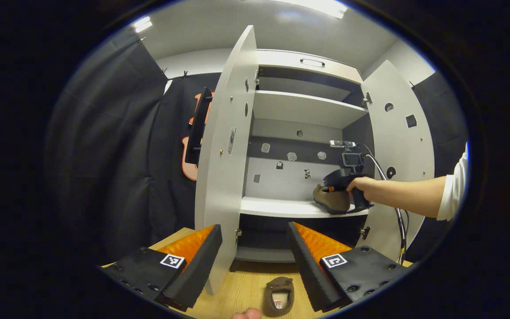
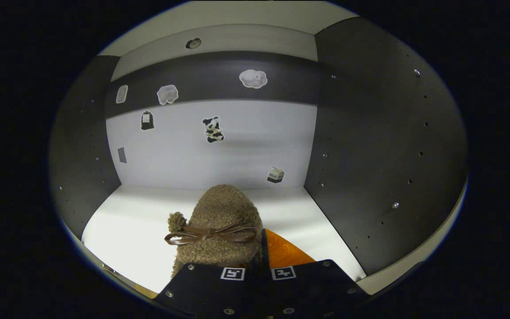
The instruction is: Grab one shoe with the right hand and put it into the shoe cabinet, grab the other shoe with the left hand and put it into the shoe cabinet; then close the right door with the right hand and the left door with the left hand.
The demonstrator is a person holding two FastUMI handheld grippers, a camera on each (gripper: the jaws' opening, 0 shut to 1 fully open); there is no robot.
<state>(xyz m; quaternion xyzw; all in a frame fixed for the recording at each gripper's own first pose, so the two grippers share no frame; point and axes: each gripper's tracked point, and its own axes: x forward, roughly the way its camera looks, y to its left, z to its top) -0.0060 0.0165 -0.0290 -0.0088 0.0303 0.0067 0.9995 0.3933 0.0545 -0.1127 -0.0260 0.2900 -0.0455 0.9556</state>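
Dark cloth hangs round the booth, and in the middle stands the white shoe cabinet (image 1: 301, 110) with both doors swung wide, the left door (image 1: 226, 155) edge-on to the left gripper view and the right door (image 1: 399, 146) folded back toward the person's sleeve. The right tool (image 1: 342, 188) is reached in over the middle shelf (image 1: 281, 207), a hand (image 1: 361, 185) behind it, and the first shoe (image 1: 331, 199) sits on that shelf near its right end, toe pointing to the back wall. In the right gripper view the same fuzzy brown shoe (image 2: 219, 226) lies just ahead of the right tool (image 2: 257, 266), its long axis running away from the camera and its bow across the top; the fingers look drawn nearly together on its heel edge, though I cannot tell whether both truly press on it. The left tool (image 1: 255, 257) hangs with its fingers spread wide and nothing between them. The second shoe (image 1: 278, 296) lies on the wooden floor (image 1: 246, 283) below and slightly ahead of it, lengthways between the two fingers, so the left hand is plainly the nearer one and would need to drop down onto it. The left gripper view gives the whole cabinet and both shoes; the right gripper view gives the shelf's inside, its stickers (image 2: 213, 129) and the dark side wall (image 2: 370, 155).
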